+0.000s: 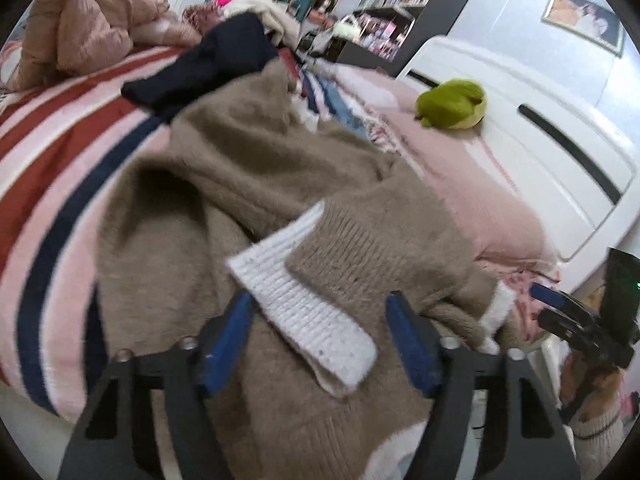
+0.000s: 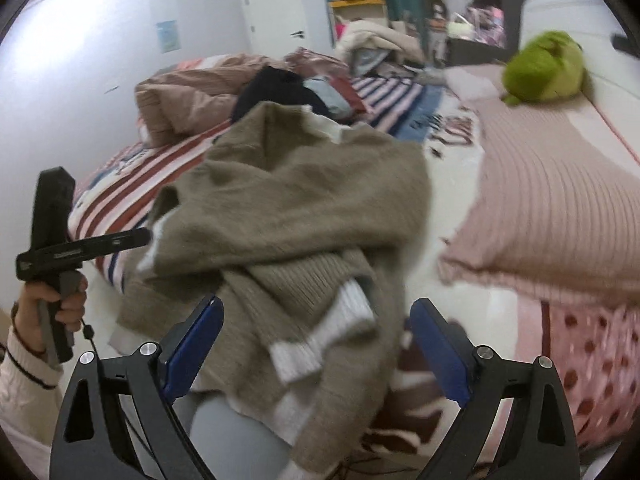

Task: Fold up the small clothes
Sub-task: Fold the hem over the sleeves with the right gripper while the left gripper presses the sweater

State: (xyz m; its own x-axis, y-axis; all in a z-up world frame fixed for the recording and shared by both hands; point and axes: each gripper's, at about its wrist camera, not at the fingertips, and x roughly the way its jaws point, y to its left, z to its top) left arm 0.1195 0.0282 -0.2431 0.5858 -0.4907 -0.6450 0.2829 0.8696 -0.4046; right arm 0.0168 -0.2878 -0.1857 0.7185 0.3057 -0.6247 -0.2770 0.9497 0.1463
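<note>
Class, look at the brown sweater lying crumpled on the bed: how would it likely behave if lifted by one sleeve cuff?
The sweater would probably flop and hang, since it already lies in soft, loose folds. Its fuzzy knit likely grips rather than slips. The white cuff looks thick and ribbed, so it may stretch.

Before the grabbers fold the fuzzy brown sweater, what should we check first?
1. Left gripper open: ok.
2. Right gripper open: ok.
3. Brown sweater lying flat: not ok, it is bunched.
4. White cuff between the left gripper's fingers: ok, not pinched.
5. Green plush off the sweater: ok, on the pink blanket.
6. Dark garment off the sweater: cannot tell, they meet at the far edge.
</note>
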